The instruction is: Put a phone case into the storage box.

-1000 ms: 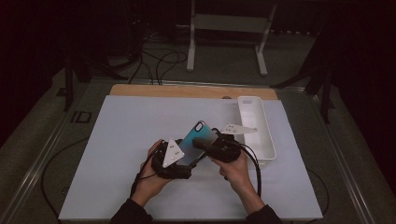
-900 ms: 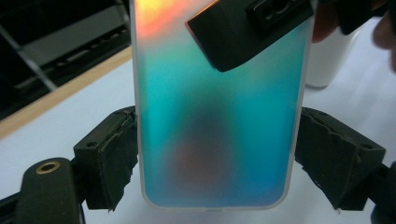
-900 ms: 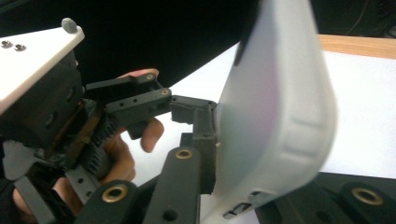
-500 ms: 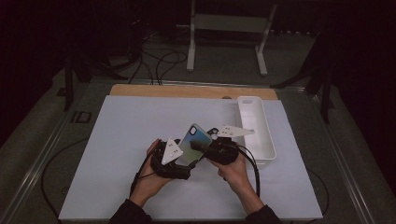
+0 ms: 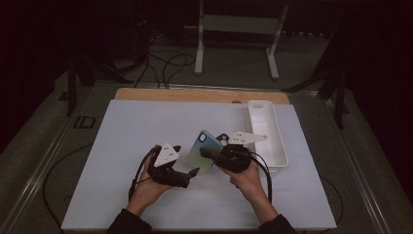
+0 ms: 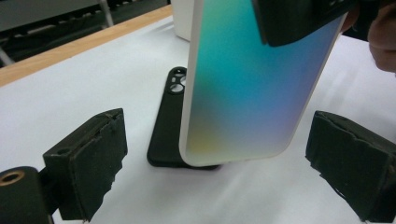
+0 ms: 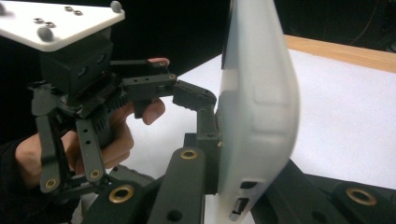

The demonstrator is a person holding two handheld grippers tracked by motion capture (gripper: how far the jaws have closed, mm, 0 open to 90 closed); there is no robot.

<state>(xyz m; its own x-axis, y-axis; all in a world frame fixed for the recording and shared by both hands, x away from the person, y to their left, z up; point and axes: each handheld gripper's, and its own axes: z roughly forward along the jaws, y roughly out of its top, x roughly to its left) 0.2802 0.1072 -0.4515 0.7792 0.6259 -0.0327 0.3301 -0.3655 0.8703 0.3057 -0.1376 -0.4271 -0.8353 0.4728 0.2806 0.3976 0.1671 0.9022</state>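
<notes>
Right tool (image 5: 210,155): pressed together on a phone with a blue-green gradient back (image 5: 203,148), gripped at its edge and held tilted above the worktop (image 5: 122,141). In the right gripper view, pale side of the phone (image 7: 254,107) seen edge-on, pinched between the 2 black jaws. Left tool (image 5: 191,174): jaws spread wide, just been opening, pads apart from the phone; in the left gripper view, lower end of the phone (image 6: 247,88) hung between the 2 pads (image 6: 91,158) without touching either. Black phone case (image 6: 168,126): flat on the worktop, just behind and below the phone, camera cut-outs at its far end. White tray (image 5: 268,131): on the worktop's far right side, just beside the right hand (image 5: 251,178).
</notes>
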